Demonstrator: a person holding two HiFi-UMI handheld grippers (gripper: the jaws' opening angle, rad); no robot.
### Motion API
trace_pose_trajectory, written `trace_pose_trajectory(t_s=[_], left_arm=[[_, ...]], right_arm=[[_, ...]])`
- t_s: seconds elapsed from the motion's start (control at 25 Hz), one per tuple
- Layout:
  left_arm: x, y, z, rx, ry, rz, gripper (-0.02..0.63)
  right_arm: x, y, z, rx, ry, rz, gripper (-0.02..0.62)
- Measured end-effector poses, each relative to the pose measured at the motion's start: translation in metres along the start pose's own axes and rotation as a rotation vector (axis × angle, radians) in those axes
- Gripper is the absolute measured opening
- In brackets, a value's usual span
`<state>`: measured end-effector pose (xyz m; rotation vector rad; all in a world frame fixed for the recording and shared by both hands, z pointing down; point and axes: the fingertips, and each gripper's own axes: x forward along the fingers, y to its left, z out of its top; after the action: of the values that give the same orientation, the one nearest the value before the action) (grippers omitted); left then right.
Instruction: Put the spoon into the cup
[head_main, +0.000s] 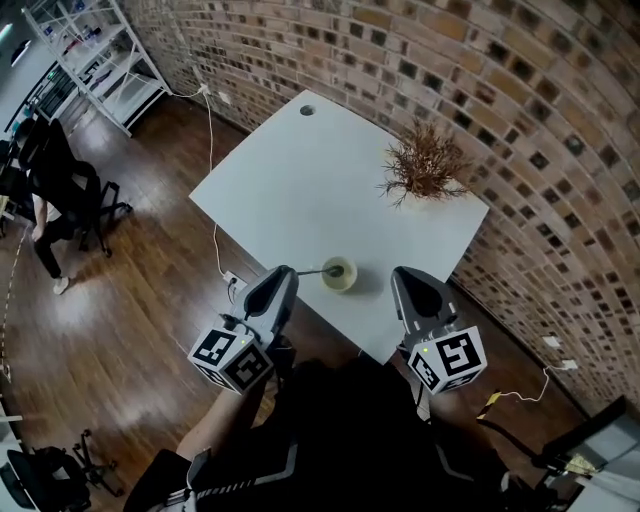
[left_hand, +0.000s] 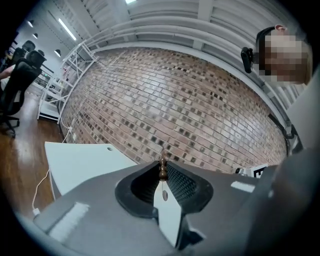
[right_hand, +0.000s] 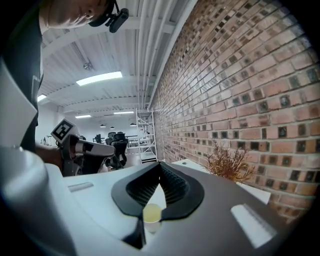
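Left gripper view: left gripper (left_hand: 163, 176) clamps thin, stiff spoon (left_hand: 163, 167) at handle, likely light and slippery; right gripper (right_hand: 160, 165) closed empty near cup (right_hand: 152, 215).

Table (head_main: 300, 190): white top, smooth, matt. Floor (head_main: 130, 300): dark wood boards, glossy, catching glare. Wall (head_main: 500, 80): rough brick, matt. Cup (head_main: 339, 274): pale, smooth, looks like plastic. Spoon (left_hand: 162, 171): handle end brown, knobbly, material unclear. My left gripper (left_hand: 162, 163): matt grey plastic shell, black ribbed pads (left_hand: 184, 184).
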<state>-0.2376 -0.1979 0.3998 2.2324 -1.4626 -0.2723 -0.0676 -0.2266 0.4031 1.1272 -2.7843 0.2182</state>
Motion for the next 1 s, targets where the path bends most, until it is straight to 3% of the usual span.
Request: trace_pose_trajectory(t_s=[0.2, 0.32, 0.48, 0.64, 0.76, 1.0], left_arm=[[0.021, 0.013, -0.019, 0.036, 0.070, 0.034, 0.040], [0.031, 0.016, -0.021, 0.054, 0.099, 0.043, 0.040], [0.039, 0.028, -0.023, 0.020, 0.121, -0.008, 0.040], [0.051, 0.037, -0.025, 0.028, 0.148, -0.078, 0.040], [0.057, 0.052, -0.041, -0.009, 0.195, -0.082, 0.040], [0.070, 0.066, -0.073, 0.019, 0.294, -0.119, 0.040]], right_arm=[[0.000, -0.013, 0.001, 0.050, -0.028, 0.045, 0.006], [0.002, -0.026, 0.004, 0.064, -0.024, 0.028, 0.006], [0.015, -0.028, 0.009, 0.018, -0.016, -0.025, 0.006], [0.023, -0.033, 0.007, 0.077, -0.028, -0.121, 0.006], [0.026, -0.036, -0.004, 0.072, 0.006, -0.169, 0.006], [0.033, -0.028, -0.022, 0.103, 0.019, -0.170, 0.006]])
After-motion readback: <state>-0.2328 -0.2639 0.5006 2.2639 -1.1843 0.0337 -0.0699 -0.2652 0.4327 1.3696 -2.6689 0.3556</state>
